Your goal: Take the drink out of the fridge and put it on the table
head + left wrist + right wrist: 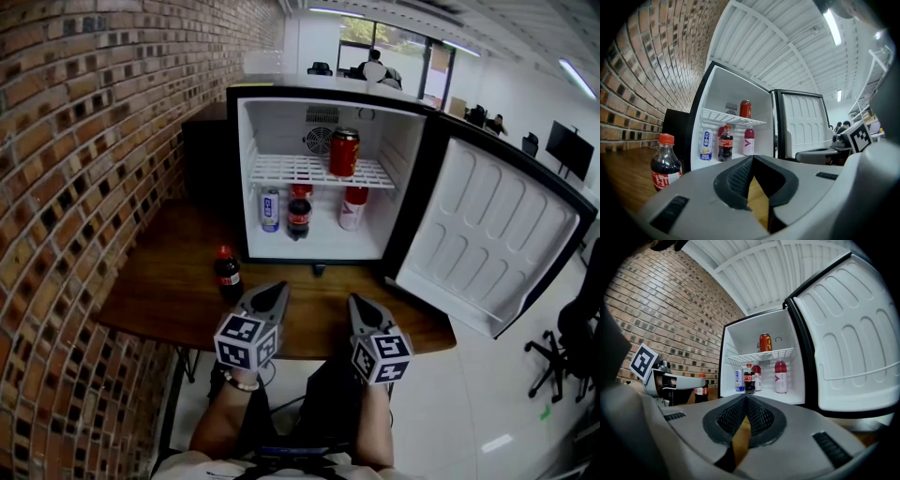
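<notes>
A small cola bottle with a red cap stands on the wooden table, left of the open mini fridge. Inside the fridge, a red can sits on the wire shelf. Below it stand a blue-and-white can, another cola bottle and a pink-topped bottle. My left gripper hovers at the table's front edge, shut and empty, just right of the cola bottle. My right gripper is beside it, also shut and empty, pointing at the fridge.
The fridge door hangs wide open to the right, past the table edge. A brick wall runs along the left. Office chairs and a seated person are far off in the room.
</notes>
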`<state>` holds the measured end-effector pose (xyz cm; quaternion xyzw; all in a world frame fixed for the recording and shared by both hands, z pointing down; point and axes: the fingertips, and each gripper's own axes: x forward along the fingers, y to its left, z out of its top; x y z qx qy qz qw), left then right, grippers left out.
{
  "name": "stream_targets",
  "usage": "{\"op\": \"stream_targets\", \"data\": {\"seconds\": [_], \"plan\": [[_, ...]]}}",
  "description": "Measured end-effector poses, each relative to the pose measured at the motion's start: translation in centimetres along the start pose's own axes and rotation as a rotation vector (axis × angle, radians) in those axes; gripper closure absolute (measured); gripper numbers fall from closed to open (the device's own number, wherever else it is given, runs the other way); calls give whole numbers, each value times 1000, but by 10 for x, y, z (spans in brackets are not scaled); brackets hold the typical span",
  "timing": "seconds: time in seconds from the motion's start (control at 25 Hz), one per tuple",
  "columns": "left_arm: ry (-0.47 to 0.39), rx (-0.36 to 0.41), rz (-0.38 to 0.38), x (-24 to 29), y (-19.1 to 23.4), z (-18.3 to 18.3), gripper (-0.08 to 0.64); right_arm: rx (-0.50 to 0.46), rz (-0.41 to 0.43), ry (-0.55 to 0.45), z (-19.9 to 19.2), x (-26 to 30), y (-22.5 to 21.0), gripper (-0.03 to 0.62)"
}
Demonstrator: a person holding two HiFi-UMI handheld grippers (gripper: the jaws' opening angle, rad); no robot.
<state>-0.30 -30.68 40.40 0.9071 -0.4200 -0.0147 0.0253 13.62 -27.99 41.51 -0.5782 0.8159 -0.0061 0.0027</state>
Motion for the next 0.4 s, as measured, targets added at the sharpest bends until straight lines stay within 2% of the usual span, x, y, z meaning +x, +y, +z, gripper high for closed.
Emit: {"op": "stream_targets", "data": {"seconds": [0.4], "plan": [[0, -2, 2, 1, 1, 0, 560, -2, 0, -5, 1, 0, -1, 574]]}}
